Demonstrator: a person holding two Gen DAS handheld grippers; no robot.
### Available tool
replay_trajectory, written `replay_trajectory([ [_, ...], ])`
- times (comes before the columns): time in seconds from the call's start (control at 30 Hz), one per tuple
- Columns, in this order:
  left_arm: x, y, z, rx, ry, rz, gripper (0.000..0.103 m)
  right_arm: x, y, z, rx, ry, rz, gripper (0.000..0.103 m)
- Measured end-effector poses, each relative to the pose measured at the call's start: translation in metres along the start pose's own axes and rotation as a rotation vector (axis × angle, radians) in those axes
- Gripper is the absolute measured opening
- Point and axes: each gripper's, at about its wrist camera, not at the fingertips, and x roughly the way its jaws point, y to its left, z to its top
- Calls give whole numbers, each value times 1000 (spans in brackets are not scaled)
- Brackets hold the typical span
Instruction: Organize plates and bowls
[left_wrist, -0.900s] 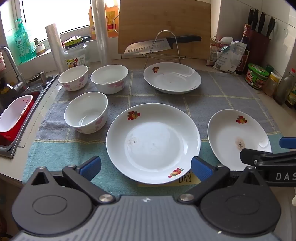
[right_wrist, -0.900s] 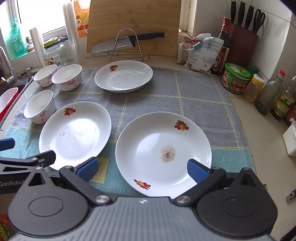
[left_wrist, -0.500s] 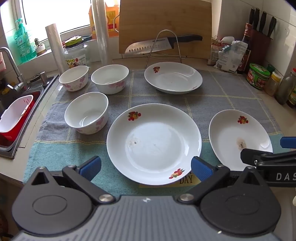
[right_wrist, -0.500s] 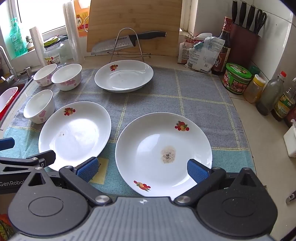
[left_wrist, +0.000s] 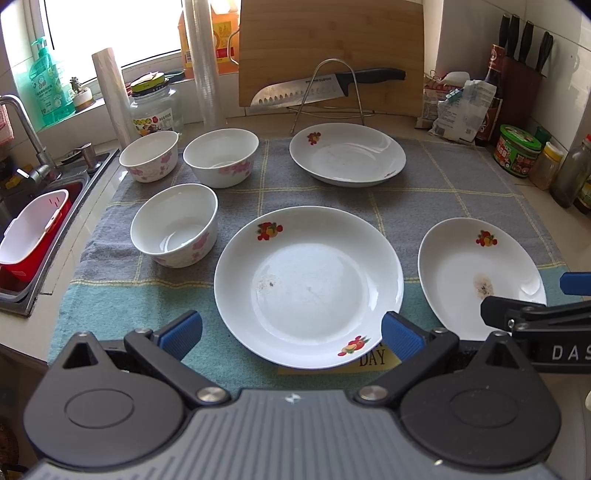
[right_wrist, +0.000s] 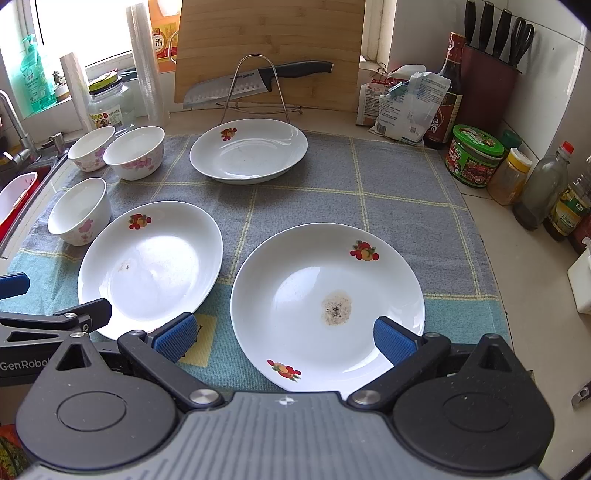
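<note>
- The left hand-held gripper stands wide, nothing between its blue pads, tilted down over the near edge of the middle plate; that plate lies flat on the checked cloth that covers the table.
- The right hand-held gripper is just as wide and grips nothing; it hangs over the near edge of the right plate (the one with a brownish stain near its middle).
- In the right wrist view the middle plate and the right plate lie just beside each other, apart by a narrow strip of cloth.
- A third plate sits farther back on the cloth, in front of a wire rack that carries a knife, with a wooden cutting board leaning behind it.
- Three bowls with pink flowers stand upright on the left of the cloth: one near bowl just left of the middle plate, and two far bowls side by side behind it.
- A sink with a red and white basket lies left of the table; jars and bottles line the right wall.
</note>
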Motion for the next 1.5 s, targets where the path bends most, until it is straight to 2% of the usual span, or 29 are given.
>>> replay_trajectory([
  [1.5,-5,1,1,-5,0,-3,102,-6,1,0,-7,-9,-4,103],
])
